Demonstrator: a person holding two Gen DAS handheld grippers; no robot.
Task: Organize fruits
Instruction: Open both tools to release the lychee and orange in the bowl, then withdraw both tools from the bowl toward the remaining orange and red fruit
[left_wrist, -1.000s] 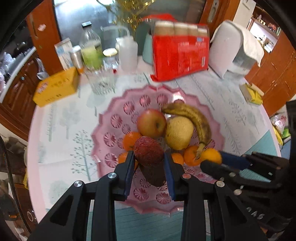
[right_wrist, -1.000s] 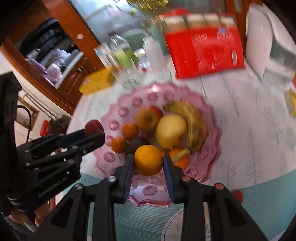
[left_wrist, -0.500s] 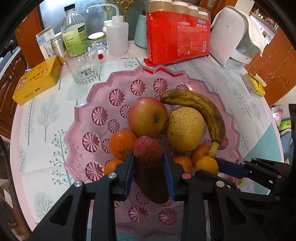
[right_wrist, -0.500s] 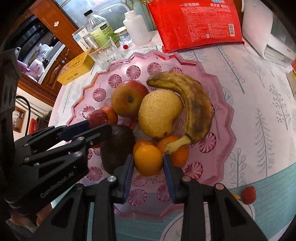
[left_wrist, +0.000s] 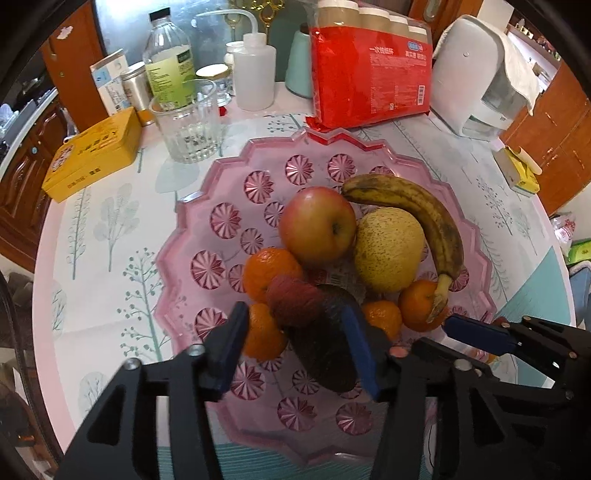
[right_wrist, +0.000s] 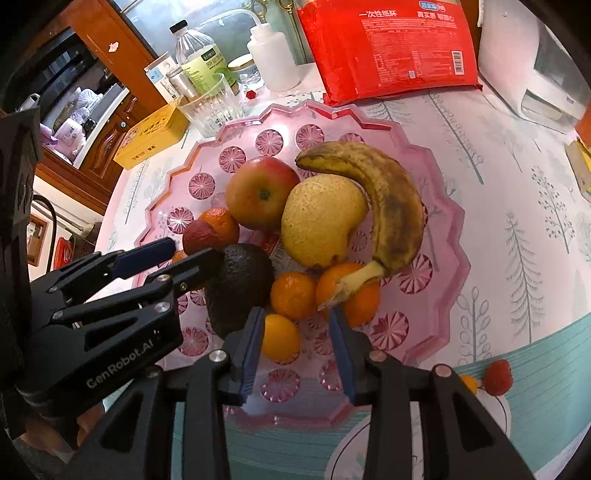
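Note:
A pink cut-glass plate (left_wrist: 369, 146) (right_wrist: 454, 236) holds an apple (left_wrist: 317, 225), a pear (left_wrist: 388, 247), a banana (left_wrist: 417, 206), several oranges and a dark avocado (left_wrist: 325, 354). My left gripper (left_wrist: 293, 332) (right_wrist: 190, 251) hangs low over the plate's near side, its jaws opening. A dark red fruit (left_wrist: 295, 304) rests between them on the avocado and an orange, with a gap to the left pad. My right gripper (right_wrist: 297, 332) (left_wrist: 436, 334) is opening too. An orange (right_wrist: 279, 341) lies on the plate between its fingers, clear of the right pad.
Behind the plate stand a drinking glass (left_wrist: 188, 122), a yellow box (left_wrist: 92, 155), bottles, a red pack of paper cups (left_wrist: 369, 70) and a white appliance (left_wrist: 476, 74). A small red fruit (right_wrist: 498, 376) lies on a white plate at the near right.
Both grippers have sunk toward the plate. The left jaws spread off the red fruit, and the right jaws have started to part from the orange, which now sits on the plate.

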